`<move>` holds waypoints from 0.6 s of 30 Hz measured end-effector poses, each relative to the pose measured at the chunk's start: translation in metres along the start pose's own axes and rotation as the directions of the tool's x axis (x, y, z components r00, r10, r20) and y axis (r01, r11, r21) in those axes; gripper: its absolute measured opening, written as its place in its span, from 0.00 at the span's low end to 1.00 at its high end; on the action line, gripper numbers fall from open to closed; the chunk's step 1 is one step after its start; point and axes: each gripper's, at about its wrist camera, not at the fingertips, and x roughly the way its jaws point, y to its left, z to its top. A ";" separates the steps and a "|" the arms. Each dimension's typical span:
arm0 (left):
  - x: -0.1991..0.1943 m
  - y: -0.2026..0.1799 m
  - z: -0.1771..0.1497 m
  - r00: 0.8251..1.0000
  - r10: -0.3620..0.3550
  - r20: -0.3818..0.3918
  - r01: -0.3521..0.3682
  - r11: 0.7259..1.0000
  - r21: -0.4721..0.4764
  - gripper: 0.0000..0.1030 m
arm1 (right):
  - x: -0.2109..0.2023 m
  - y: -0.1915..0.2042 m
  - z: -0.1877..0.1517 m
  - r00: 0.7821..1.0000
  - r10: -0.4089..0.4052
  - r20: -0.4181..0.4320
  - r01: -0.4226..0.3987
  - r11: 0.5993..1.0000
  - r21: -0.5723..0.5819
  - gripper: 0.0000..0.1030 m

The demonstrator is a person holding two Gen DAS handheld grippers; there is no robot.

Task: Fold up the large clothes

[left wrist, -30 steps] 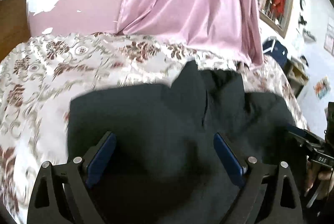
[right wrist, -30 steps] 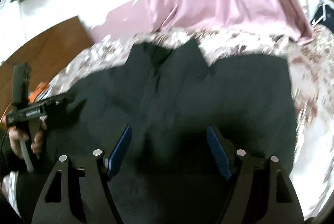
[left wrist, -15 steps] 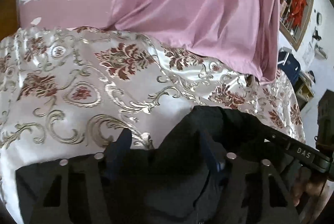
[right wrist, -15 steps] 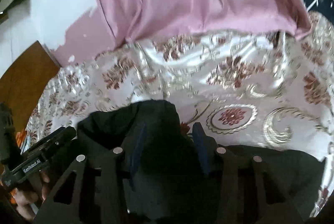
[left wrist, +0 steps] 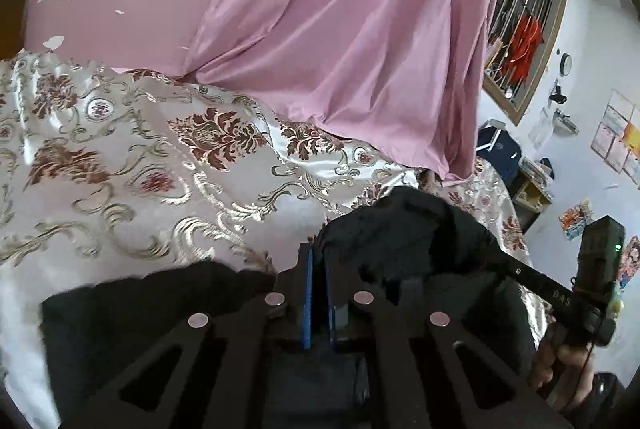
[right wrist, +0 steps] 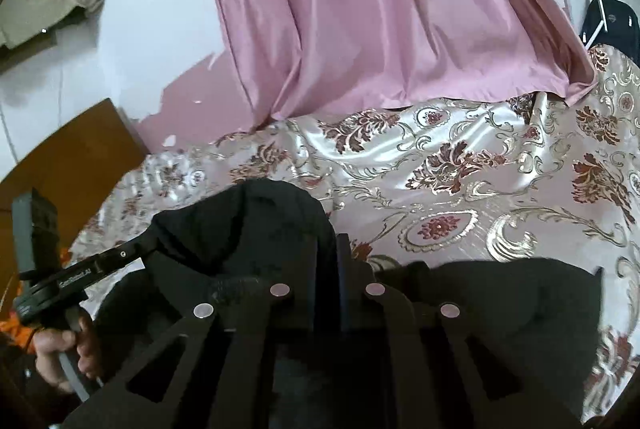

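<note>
A large black garment [left wrist: 420, 241] lies bunched on a floral satin bedspread [left wrist: 140, 165]. My left gripper [left wrist: 318, 261] is shut on a fold of the garment, its blue pads pressed together on the cloth. My right gripper [right wrist: 326, 249] is shut on the garment [right wrist: 248, 229] too, close beside the left one. The right gripper also shows at the right of the left wrist view [left wrist: 556, 293], and the left gripper at the left of the right wrist view [right wrist: 92, 269]. The garment's far edge is pulled up into a hump between the two grippers.
A pink curtain [left wrist: 360, 49] hangs onto the far side of the bed. A wooden headboard [right wrist: 64, 157] stands at the left. A barred window [left wrist: 520, 37], a dark bag [left wrist: 496, 149] and shelves lie beyond the bed's right edge.
Both grippers went from wide open above the flat garment to shut on its far edge. The garment now covers less of the bedspread and is bunched toward me.
</note>
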 end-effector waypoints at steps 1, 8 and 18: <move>-0.005 0.002 -0.003 1.000 0.020 -0.006 -0.020 1.000 0.007 0.05 | -0.007 0.000 -0.001 1.000 0.004 -0.001 -0.004 1.000 -0.011 0.07; -0.019 0.016 -0.042 0.989 0.068 -0.128 -0.067 0.998 0.010 0.05 | -0.029 -0.001 -0.028 0.994 -0.055 -0.098 0.035 0.981 -0.191 0.05; 0.022 0.020 -0.080 0.953 0.174 -0.248 -0.144 0.980 0.136 0.05 | 0.021 -0.028 -0.072 0.942 -0.158 -0.295 0.088 0.968 -0.237 0.04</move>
